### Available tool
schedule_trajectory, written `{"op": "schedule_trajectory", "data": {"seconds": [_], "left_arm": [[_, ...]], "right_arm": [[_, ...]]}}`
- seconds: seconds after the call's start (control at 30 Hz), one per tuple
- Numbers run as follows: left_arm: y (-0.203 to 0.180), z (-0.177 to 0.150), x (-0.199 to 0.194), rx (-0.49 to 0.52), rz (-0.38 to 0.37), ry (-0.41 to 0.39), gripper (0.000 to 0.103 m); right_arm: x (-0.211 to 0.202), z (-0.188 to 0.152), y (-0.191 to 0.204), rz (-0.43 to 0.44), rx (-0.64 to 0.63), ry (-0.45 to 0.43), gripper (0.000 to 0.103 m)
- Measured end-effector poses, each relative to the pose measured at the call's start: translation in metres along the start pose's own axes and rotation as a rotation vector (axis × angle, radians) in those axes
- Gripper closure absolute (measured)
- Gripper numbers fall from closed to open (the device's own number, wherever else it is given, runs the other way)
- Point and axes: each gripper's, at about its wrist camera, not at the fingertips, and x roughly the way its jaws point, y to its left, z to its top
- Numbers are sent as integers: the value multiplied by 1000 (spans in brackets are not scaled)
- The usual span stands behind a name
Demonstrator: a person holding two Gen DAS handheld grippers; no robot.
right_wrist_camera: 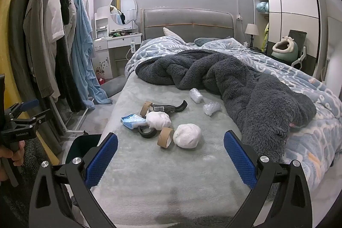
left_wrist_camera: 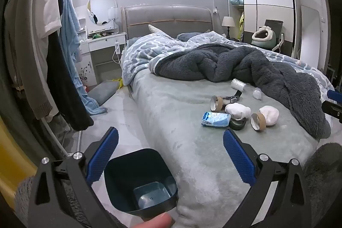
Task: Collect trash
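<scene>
Trash lies on the bed [right_wrist_camera: 162, 181]: two white crumpled wads [right_wrist_camera: 187, 135] [right_wrist_camera: 158, 119], two cardboard tape cores [right_wrist_camera: 165, 137] [right_wrist_camera: 145, 108], a black tape roll [right_wrist_camera: 147, 132], a blue packet [right_wrist_camera: 133, 121], a black strap with a label [right_wrist_camera: 168, 108] and two bubble-wrap pieces [right_wrist_camera: 195, 95] [right_wrist_camera: 211, 108]. The same pile shows in the left wrist view [left_wrist_camera: 237, 110]. A dark teal bin [left_wrist_camera: 139, 181] stands on the floor by the bed's corner, under my open left gripper [left_wrist_camera: 171, 153]. My right gripper [right_wrist_camera: 171, 155] is open and empty over the bed's foot, short of the pile.
A dark grey fleece blanket [right_wrist_camera: 235, 80] and a blue patterned duvet [right_wrist_camera: 299, 82] cover the bed's right and back. A clothes rack [right_wrist_camera: 64, 46] with hanging garments stands to the left. A dressing table [right_wrist_camera: 117, 42] and a wardrobe [right_wrist_camera: 292, 20] stand by the far wall.
</scene>
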Motion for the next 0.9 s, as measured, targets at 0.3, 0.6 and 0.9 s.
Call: {"op": "schedule_trajectory", "data": {"seconds": [0.3, 0.6, 0.9], "left_arm": [[0, 0, 0, 1, 6, 1, 3], [0, 0, 0, 4, 3, 3, 3], [0, 0, 0, 1, 1, 6, 3]], "right_arm": [[0, 0, 0, 1, 2, 2, 3], [0, 0, 0, 1, 2, 3, 3], [1, 0, 1, 1, 1, 3, 3]]}}
